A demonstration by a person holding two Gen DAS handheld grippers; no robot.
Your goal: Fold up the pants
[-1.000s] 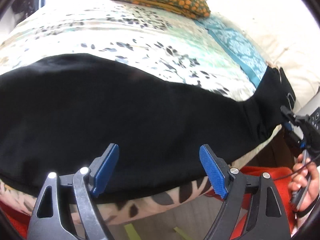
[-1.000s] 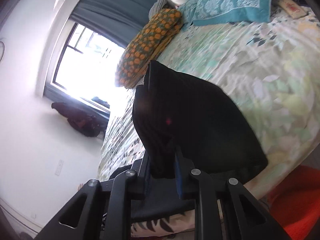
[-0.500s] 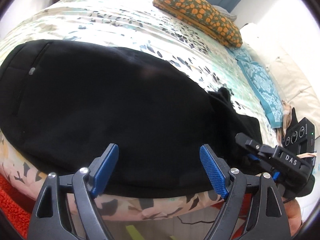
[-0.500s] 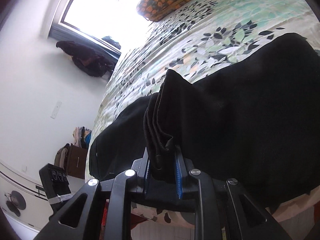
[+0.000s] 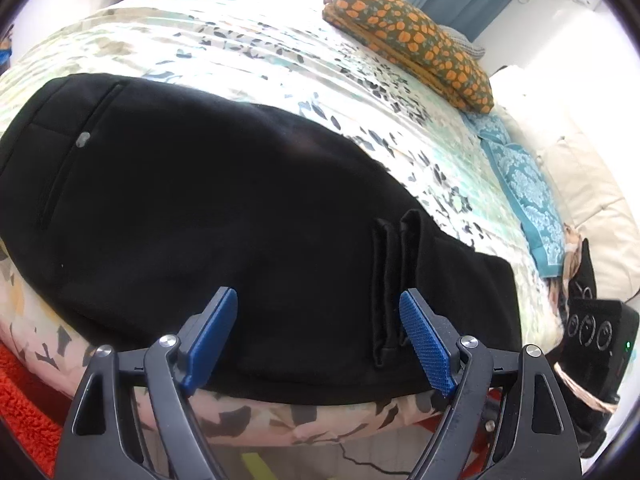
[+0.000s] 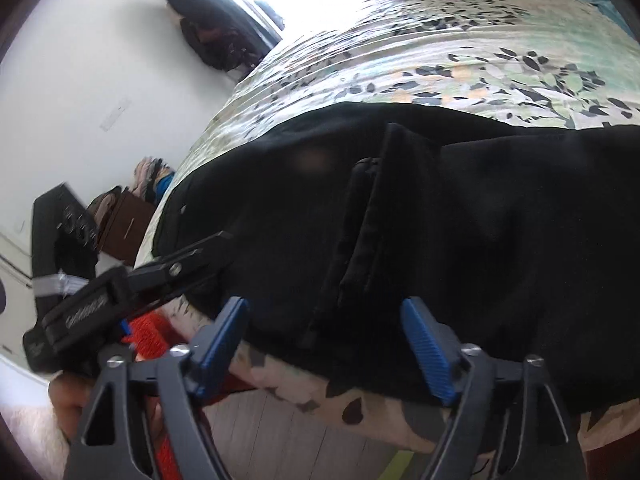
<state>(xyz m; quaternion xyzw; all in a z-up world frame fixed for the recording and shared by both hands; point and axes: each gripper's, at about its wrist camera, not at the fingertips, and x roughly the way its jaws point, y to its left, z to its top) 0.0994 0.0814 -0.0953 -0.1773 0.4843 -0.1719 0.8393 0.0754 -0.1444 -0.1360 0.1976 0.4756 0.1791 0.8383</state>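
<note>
Pants (image 5: pixel 224 216): matte black cloth, folded, hems doubled at centre frame, lying on your leaf-printed quilt (image 5: pixel 280 60). Left gripper (image 5: pixel 320 344): ribbed blue pads spread, empty. Right gripper (image 6: pixel 324 344): jaws just opened, hems released.

1. The left gripper (image 5: pixel 318 346) has black plastic arms with triangular cut-outs, silver screw heads at the pivots, and blue ribbed pads (image 5: pixel 424 346).
2. The right gripper (image 6: pixel 324 344) is built the same (blue pads, silver screws).
3. Seen from the right wrist, the left gripper's black body carries pale lettering, too blurred to read.
</note>
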